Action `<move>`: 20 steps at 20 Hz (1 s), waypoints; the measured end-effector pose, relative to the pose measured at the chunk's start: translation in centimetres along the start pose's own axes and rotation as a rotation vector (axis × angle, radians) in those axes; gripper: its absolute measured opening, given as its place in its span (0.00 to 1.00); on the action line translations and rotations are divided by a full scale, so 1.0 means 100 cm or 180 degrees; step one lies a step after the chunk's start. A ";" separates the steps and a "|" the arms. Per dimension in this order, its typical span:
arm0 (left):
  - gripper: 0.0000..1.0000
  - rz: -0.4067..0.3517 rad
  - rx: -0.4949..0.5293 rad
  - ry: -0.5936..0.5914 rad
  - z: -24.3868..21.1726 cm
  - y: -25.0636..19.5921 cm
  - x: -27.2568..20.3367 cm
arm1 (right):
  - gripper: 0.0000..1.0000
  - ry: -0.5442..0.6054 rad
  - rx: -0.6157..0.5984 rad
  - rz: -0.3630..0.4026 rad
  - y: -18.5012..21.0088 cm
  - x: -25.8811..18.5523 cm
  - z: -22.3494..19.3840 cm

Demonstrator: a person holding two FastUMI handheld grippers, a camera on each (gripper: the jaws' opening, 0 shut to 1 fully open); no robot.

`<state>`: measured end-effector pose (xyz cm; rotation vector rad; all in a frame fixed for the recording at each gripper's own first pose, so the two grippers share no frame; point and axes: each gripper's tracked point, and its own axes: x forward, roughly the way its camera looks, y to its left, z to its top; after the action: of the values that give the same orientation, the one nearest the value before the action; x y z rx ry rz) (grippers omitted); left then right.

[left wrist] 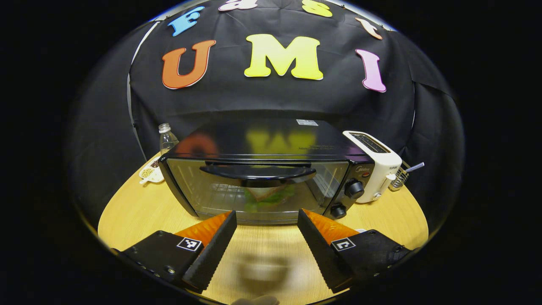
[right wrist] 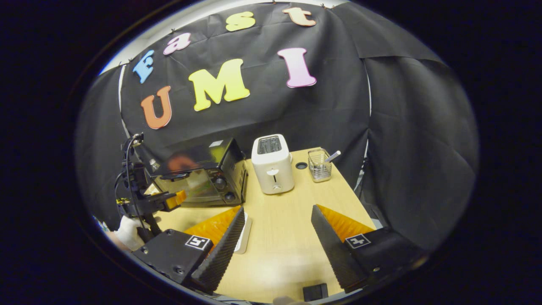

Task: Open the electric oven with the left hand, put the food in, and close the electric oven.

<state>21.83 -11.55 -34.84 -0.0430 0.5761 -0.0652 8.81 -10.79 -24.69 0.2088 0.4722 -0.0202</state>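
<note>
Left tongs: left gripper (left wrist: 264, 220) spread wide, nothing between the fingers, facing the oven door head-on, near it but apart.
Right tongs: right gripper (right wrist: 277, 218) also spread wide and empty, held over the bare table off to the oven's side.
Oven: black, glass-fronted electric oven (left wrist: 262, 178) with door shut; its curved dark bar handle (left wrist: 258, 172) sits across the top of the glass.
Food: something green and pale, a sandwich by the look of it (left wrist: 269, 197), shows through the glass, seemingly on the rack inside.
Progress: judging by the shut door and the food behind it, the task looks finished or nearly so; nothing obvious left but backing away.
Surface: round light wooden table (left wrist: 262, 254), with a white two-slot toaster (left wrist: 374, 163) just beside the oven, a wire mesh holder (right wrist: 319, 165) beyond it, and a clear plastic bottle (left wrist: 167, 137) behind the oven's far corner.
Room: black cloth booth wall behind.
</note>
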 end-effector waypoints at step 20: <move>0.95 0.0171 0.0041 -0.1586 0.168 0.064 -0.282 | 0.90 -0.1123 -0.0532 0.0380 0.111 -0.098 0.134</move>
<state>7.69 -2.75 -5.85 -0.0297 0.0787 -0.0046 6.88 -2.98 -6.41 0.0659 0.1080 0.0978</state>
